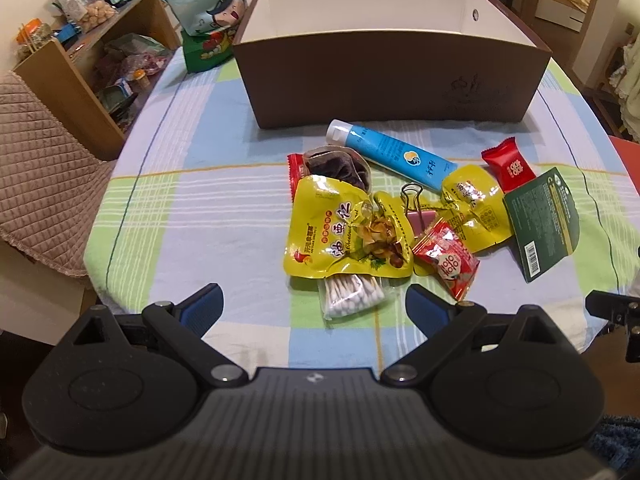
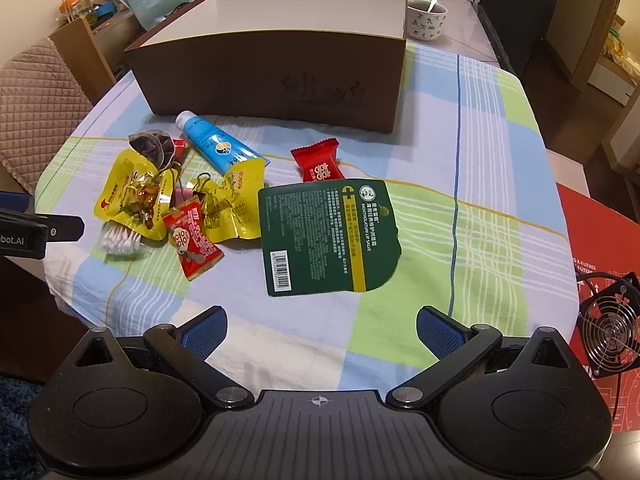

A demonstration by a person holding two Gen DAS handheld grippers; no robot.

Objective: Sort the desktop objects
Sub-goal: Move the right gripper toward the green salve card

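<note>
While both grippers hang over the near edge of the checked blue, green and white tablecloth [image 2: 480, 184], the left hand-held gripper [image 1: 314, 306] has its blue-padded fingers spread wide with nothing between them, and the right hand-held gripper [image 2: 322, 330] is likewise spread and empty. Behind the clutter stands a large brown cardboard box with a white inside [image 2: 272, 80], its top uncovered. Just before its front wall lies a blue squeeze tube with a white cap [image 1: 390, 154], its long axis running diagonally, cap toward the box and crimped end toward the near right. Nearest the right gripper lies a flat dark green lip-salve card [image 2: 328, 236], long axis running roughly away from the camera, barcode at the near left corner. Beyond it sits a small red candy wrapper [image 2: 318, 164]. To the left, a yellow chestnut snack pouch [image 1: 340, 232] overlaps a clear bag of white cotton swabs [image 1: 352, 294], with a pink binder clip [image 1: 420, 212] and a red sachet [image 1: 448, 260] beside it.
</note>
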